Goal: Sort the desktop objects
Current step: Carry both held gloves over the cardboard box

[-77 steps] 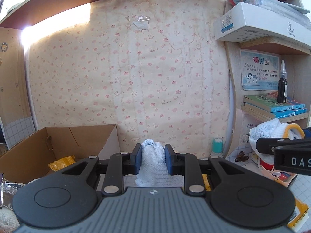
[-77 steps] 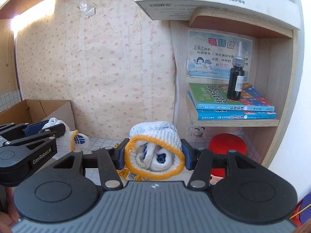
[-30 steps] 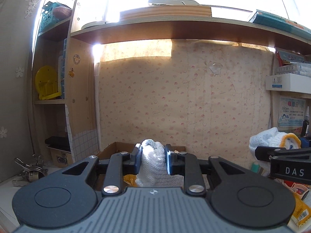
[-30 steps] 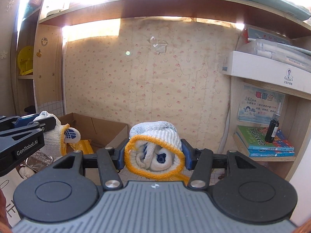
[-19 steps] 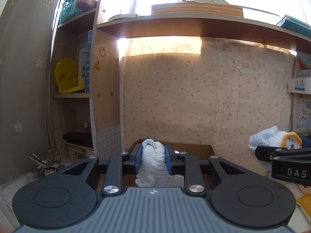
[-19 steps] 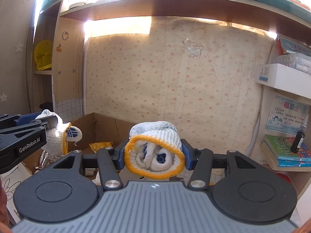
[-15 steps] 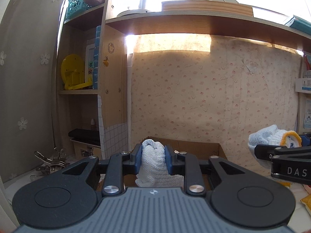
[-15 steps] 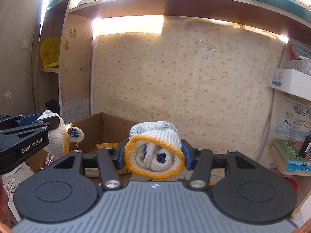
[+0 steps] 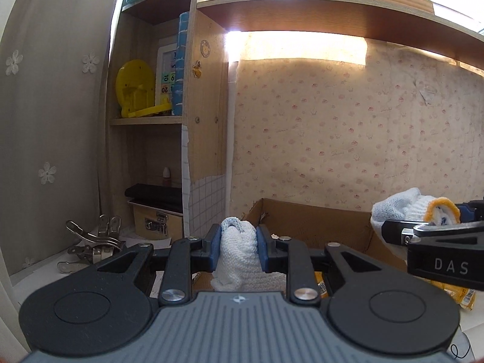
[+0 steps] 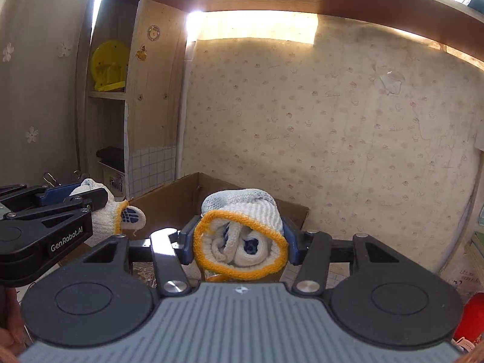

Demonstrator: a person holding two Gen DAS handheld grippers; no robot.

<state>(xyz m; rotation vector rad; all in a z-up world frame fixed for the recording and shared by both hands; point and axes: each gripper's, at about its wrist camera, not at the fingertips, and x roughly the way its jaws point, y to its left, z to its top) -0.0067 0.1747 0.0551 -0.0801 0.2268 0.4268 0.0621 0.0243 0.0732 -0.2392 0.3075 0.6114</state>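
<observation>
My left gripper (image 9: pixel 236 246) is shut on a white knitted glove (image 9: pixel 239 255) that hangs down between its blue pads. My right gripper (image 10: pixel 239 242) is shut on a rolled white glove with a yellow cuff (image 10: pixel 242 239), its open end facing the camera. Each gripper shows at the edge of the other's view: the right gripper (image 9: pixel 435 227) on the right with its roll, the left gripper (image 10: pixel 90 199) on the left with its glove. An open cardboard box (image 9: pixel 311 227) stands just beyond both, against the papered wall; it appears as the cardboard box (image 10: pixel 178 199) in the right wrist view.
A wooden shelf unit (image 9: pixel 205 115) rises left of the box, holding a yellow plastic item (image 9: pixel 134 90) and a black case (image 9: pixel 154 193). Metal clips (image 9: pixel 90 242) lie on the desk at the left. A yellow packet (image 9: pixel 456 293) lies by the box. A red object (image 10: pixel 470 317) sits at lower right.
Both grippers have swung left with their gloves still held. The right-hand bookshelf has left view; the left shelf unit and the cardboard box have come closer and more central.
</observation>
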